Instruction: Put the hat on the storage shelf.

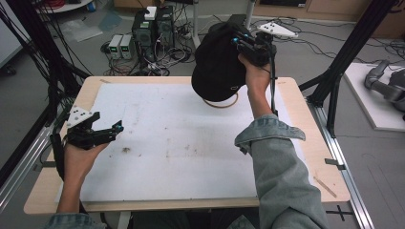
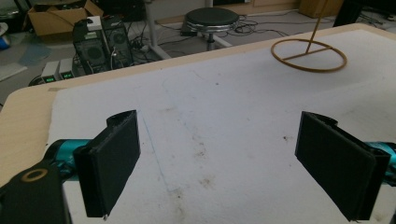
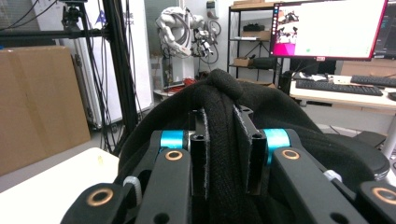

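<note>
The right tongs are clenched on a black knitted hat and hold it up in the air over the far part of the desk. In the right gripper view a thick fold of the hat is pressed between the two black jaws, and the rest of the cloth spreads around and behind them. The hat hangs from the tongs with its opening downward. Just below it, on the white mat, stands a thin wooden stand with a ring base; the hat covers most of the stand in the high view, so I cannot tell if they touch.

The left tongs are released, with the jaws wide apart and nothing between them. They rest low over the near left part of the mat, well apart from the right tongs and the hat. In the left gripper view the ring base and its thin rod are far ahead of these tongs, to the right side, and the mat between has some small dark spots.
</note>
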